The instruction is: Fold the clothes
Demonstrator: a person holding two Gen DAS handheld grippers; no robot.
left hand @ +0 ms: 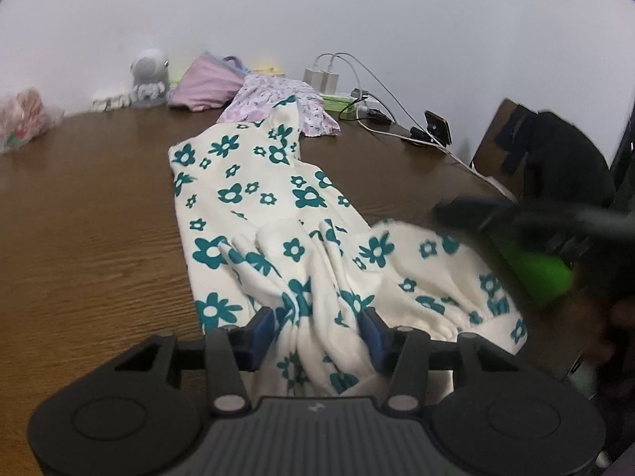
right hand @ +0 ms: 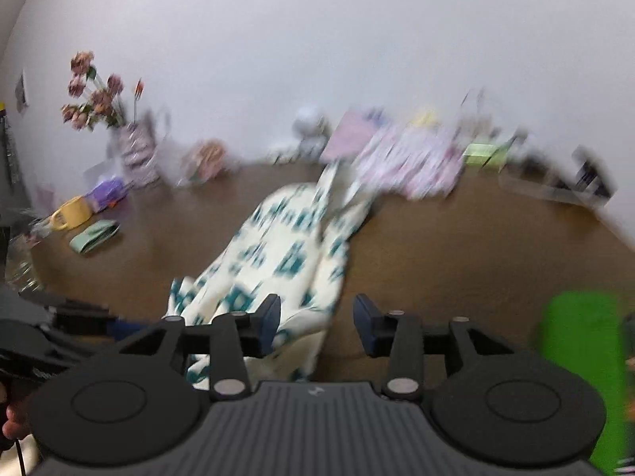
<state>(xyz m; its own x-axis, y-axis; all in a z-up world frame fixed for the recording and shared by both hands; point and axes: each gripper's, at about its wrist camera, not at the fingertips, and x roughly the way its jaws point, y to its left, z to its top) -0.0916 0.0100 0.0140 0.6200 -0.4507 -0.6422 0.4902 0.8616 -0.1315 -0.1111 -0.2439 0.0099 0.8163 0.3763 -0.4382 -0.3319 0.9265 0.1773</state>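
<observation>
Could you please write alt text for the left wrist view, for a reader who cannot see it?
A cream garment with teal flowers lies stretched along a brown wooden table, its bunched near end between the left gripper, whose jaws stand apart. The blurred right gripper shows at the right edge. Purple clothes and chargers with cables lie by the white wall.

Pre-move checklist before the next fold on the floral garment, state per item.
1. Floral garment on the wooden table: ok.
2. Garment flat: not ok, bunched at the near end.
3. Left gripper has fabric between its jaws: ok; pads pressing on it: cannot tell.
4. Right gripper holding cloth: not ok, jaws open, fabric only by the left one.
5. Lilac floral garment clear of the fold: not ok, the far end overlaps it.
6. Right wrist view sharp: not ok, blurred.
</observation>
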